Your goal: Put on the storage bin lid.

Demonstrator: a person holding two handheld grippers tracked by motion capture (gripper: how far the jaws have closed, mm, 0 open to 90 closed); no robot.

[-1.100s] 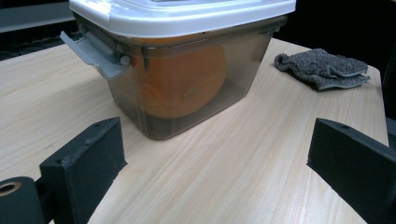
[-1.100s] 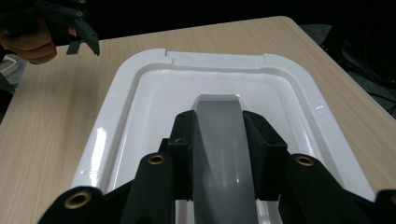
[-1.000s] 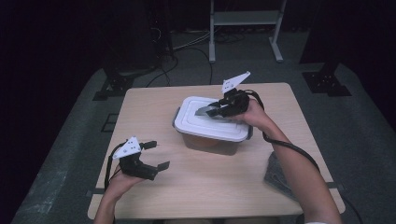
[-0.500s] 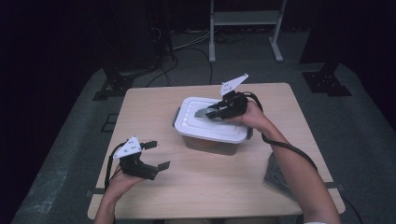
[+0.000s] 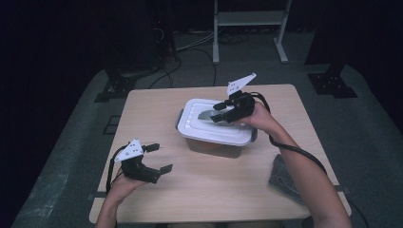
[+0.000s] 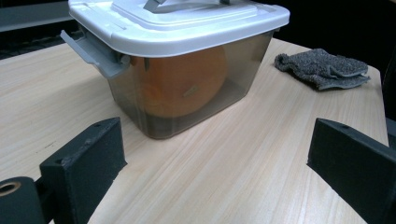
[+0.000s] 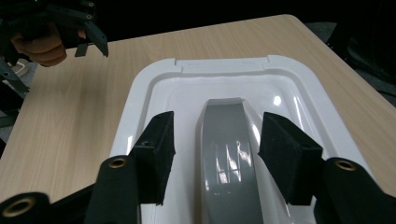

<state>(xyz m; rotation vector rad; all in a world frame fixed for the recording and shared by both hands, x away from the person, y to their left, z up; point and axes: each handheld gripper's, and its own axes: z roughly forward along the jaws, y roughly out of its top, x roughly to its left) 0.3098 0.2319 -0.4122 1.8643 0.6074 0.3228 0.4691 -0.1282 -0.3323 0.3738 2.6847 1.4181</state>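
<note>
Our right tool (image 5: pixel 219 112) sits over the white lid (image 7: pixel 154 93) of the storage box (image 6: pixel 187 93) at mid-table, its jaws having just been opening, and they now stand apart on either side of the grey handle (image 7: pixel 229 154), whose long axis runs straight ahead between them, the pads not pressing it. Our left tool (image 5: pixel 159 159), spread and empty, hovers near the table's (image 5: pixel 228 190) front-left, well apart from the box, so we judge the right hand far nearer for any move on the handle.
</note>
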